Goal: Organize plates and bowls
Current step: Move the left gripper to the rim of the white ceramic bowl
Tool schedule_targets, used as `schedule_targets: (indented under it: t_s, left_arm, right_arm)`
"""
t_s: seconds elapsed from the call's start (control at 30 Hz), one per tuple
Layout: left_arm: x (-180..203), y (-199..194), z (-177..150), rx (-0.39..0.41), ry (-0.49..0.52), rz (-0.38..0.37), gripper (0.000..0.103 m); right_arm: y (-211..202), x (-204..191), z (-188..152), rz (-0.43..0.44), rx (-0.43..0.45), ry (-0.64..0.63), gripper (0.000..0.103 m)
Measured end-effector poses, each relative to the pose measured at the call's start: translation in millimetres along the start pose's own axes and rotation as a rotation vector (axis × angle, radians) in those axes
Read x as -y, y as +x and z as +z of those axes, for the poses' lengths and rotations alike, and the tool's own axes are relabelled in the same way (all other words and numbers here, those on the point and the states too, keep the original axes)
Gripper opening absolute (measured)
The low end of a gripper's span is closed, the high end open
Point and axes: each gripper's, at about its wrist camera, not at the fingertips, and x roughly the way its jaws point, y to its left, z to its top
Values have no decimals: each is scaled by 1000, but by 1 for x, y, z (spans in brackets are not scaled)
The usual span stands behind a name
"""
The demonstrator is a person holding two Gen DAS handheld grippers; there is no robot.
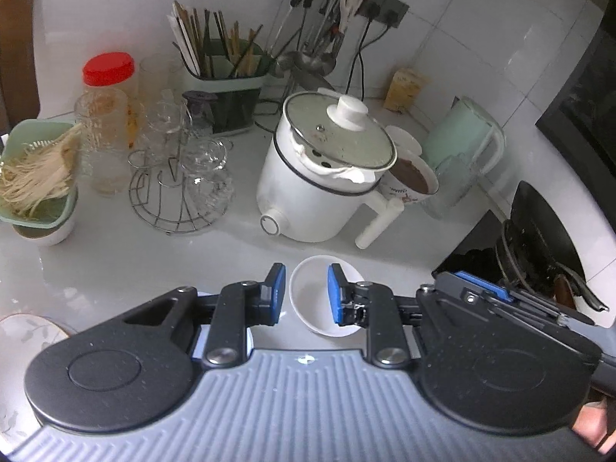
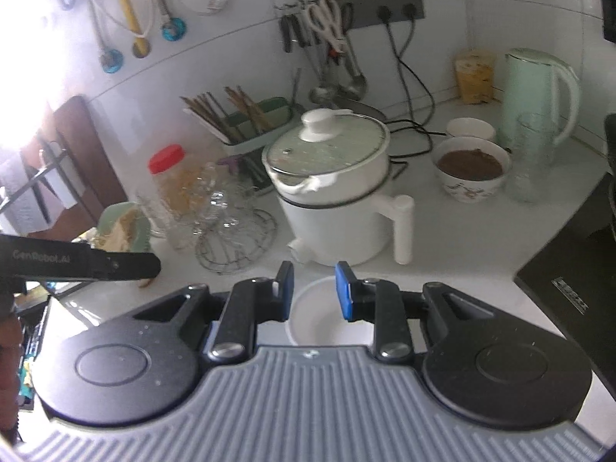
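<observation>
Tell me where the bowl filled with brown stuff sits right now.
In the right wrist view the patterned bowl sits on the counter at the right, between the white electric pot and the green kettle, just in front of a smaller white bowl.

Each view looks forward and steeply down along its own hand-held gripper, from close above the white desk (image 1: 115, 261). The left wrist view faces the tiled back wall, with its left hand-held gripper (image 1: 306, 294) low in the picture and the right hand-held gripper (image 1: 481, 288) entering at its right. The right wrist view faces the same wall, past its own fingers (image 2: 313, 292). Both share the white electric pot (image 1: 319, 177) (image 2: 338, 192) just ahead, the small white bowl (image 1: 312, 296) (image 2: 319, 315), the chopstick holder (image 1: 223, 77) (image 2: 250, 123) and the green kettle (image 1: 462, 138) (image 2: 535, 96).
</observation>
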Motion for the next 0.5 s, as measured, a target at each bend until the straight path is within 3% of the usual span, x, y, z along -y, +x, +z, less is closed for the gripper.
schedule_targets:
  t_s: [0.27, 0.33, 0.4, 0.43, 0.5]
  left_arm:
    - [-7, 60, -12, -75, 30, 21, 32]
    - [-9, 75, -14, -94, 45, 28, 38]
    - [-11, 88, -16, -108, 49, 45, 47]
    - [-12, 93, -17, -106, 49, 39, 48]
    - [-14, 108, -18, -135, 45, 31, 49]
  right_arm:
    - [24, 18, -20, -51, -39, -4, 28]
    - [33, 21, -25, -71, -49, 1, 28]
    - [41, 26, -30, -72, -59, 18, 37]
    - [46, 29, -32, -68, -63, 27, 48]
    - [55, 33, -36, -52, -80, 34, 50]
